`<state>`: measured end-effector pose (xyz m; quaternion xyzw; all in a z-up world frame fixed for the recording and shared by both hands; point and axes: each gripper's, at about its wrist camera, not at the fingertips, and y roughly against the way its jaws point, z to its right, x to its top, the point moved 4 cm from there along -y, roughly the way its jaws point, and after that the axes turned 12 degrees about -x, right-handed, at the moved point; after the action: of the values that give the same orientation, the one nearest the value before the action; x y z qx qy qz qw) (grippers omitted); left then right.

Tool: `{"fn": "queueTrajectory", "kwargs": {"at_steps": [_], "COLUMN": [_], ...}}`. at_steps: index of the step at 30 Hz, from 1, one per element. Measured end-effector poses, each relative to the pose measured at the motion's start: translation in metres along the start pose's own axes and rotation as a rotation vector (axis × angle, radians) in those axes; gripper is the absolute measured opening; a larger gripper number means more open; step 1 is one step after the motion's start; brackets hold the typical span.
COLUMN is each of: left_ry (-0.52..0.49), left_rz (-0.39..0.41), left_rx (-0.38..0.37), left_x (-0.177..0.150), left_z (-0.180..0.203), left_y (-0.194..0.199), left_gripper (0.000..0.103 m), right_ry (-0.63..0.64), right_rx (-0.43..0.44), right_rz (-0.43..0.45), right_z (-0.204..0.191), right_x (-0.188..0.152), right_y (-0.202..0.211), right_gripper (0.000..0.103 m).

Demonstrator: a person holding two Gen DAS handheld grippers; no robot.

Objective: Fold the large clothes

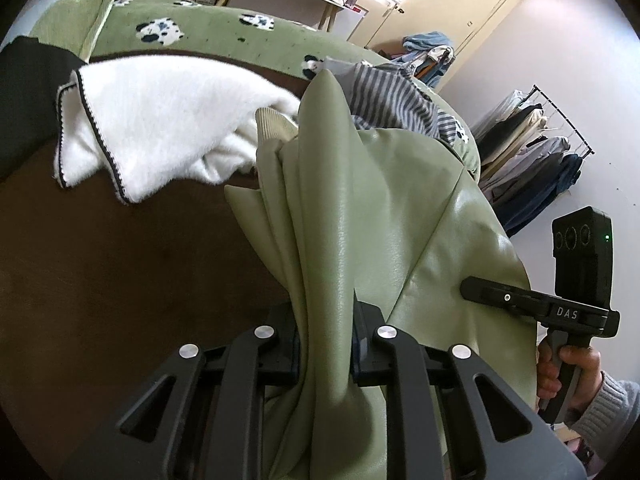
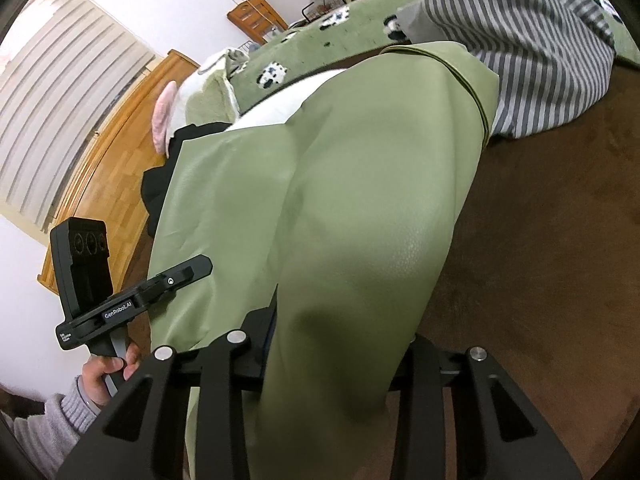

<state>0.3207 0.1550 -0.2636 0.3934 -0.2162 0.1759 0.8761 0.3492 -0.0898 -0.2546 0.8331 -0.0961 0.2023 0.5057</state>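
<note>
A large pale green leather-like garment hangs lifted over the brown bed surface. My left gripper is shut on a bunched fold of it. My right gripper is shut on another part of the same green garment, which drapes over and hides its fingertips. In the left wrist view the right gripper reaches the garment's right edge. In the right wrist view the left gripper holds its left edge.
A white fluffy garment with dark trim and a grey striped garment lie on the bed beyond. A green patterned blanket covers the far side. A clothes rack stands by the wall. A black garment lies at the bed edge.
</note>
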Motion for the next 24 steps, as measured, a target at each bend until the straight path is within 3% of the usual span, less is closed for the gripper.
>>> {"fn": "queueTrajectory", "kwargs": {"at_steps": [14,24], "left_ry": [0.053,0.119], "left_rz": [0.051,0.171], "left_rx": [0.043,0.135], "left_x": [-0.027,-0.037], "left_z": [0.026,-0.01], "left_y": [0.026,0.095], "left_gripper": [0.019,0.019], "right_ry": [0.092,0.226], "right_rx": [0.017,0.101], "right_rz": [-0.016,-0.047], "right_z": [-0.014,-0.089], "right_x": [-0.009,0.009], "right_y": [0.029,-0.004], "right_gripper": [0.034,0.034]}}
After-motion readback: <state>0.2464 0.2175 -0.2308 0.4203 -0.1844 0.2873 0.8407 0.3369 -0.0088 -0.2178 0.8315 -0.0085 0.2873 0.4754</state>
